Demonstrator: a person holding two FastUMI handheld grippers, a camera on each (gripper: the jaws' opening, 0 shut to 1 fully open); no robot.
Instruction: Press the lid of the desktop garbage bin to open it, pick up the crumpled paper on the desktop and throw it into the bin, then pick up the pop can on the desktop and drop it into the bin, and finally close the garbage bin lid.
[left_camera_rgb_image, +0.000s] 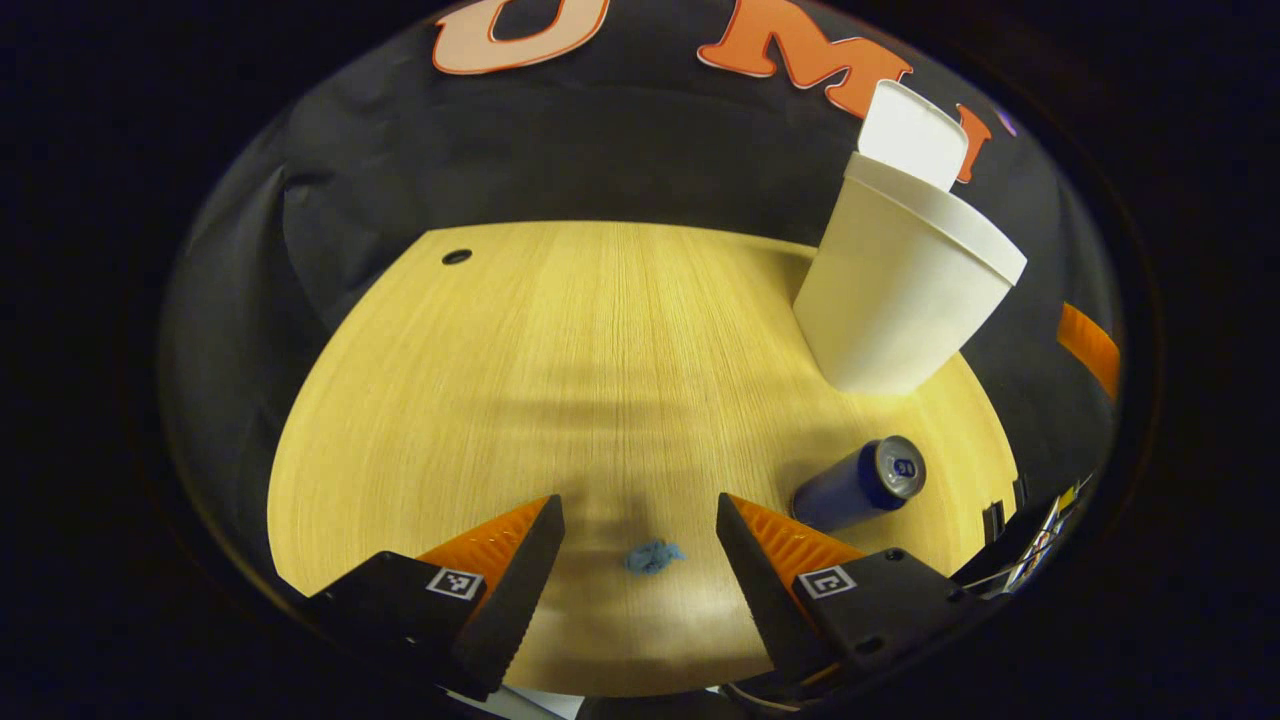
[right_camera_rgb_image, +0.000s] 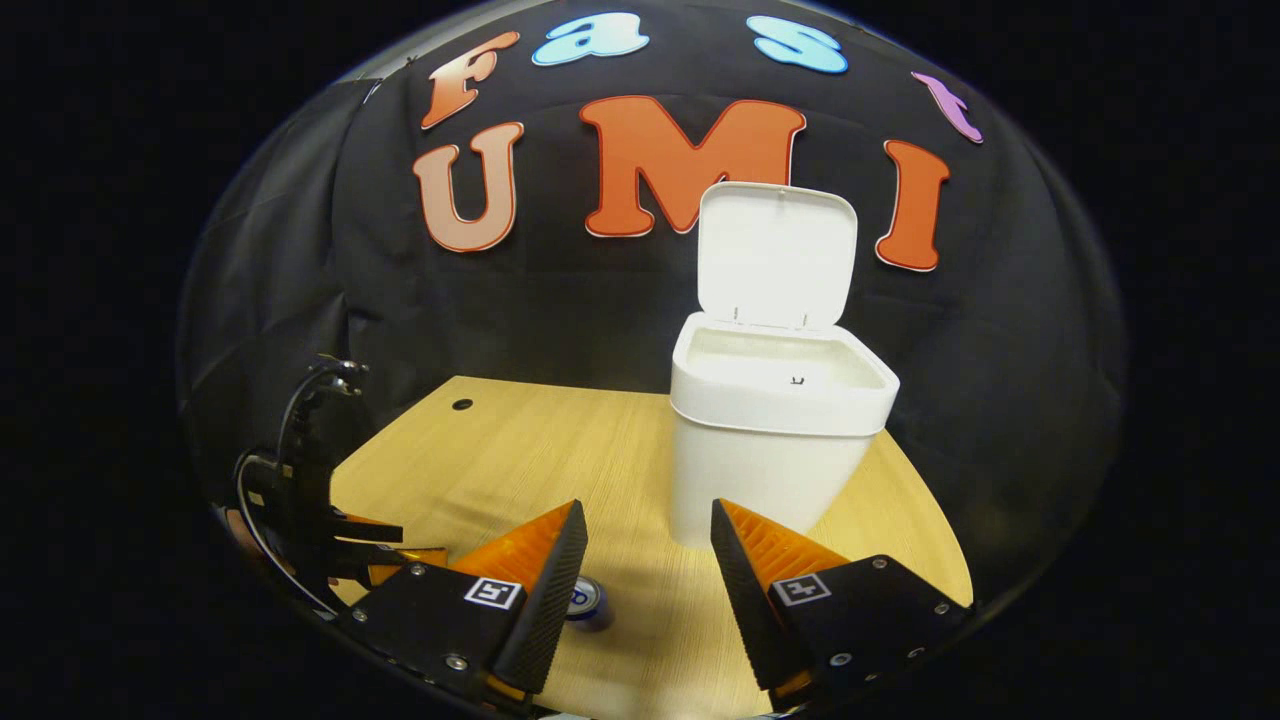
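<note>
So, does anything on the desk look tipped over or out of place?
The can lies on its side near the bin, not standing. The bin's lid stands open. A small blue scrap lies on the desk.

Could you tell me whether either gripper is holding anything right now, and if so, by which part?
Nothing is held. The left gripper and right gripper are both open and empty, above the table.

the left gripper (left_camera_rgb_image: 640, 560) hangs with its jaws spread wide, nothing between them. the right gripper (right_camera_rgb_image: 640, 575) is likewise spread wide and holds nothing. in the right gripper view the left gripper (right_camera_rgb_image: 385, 548) appears at far left.
</note>
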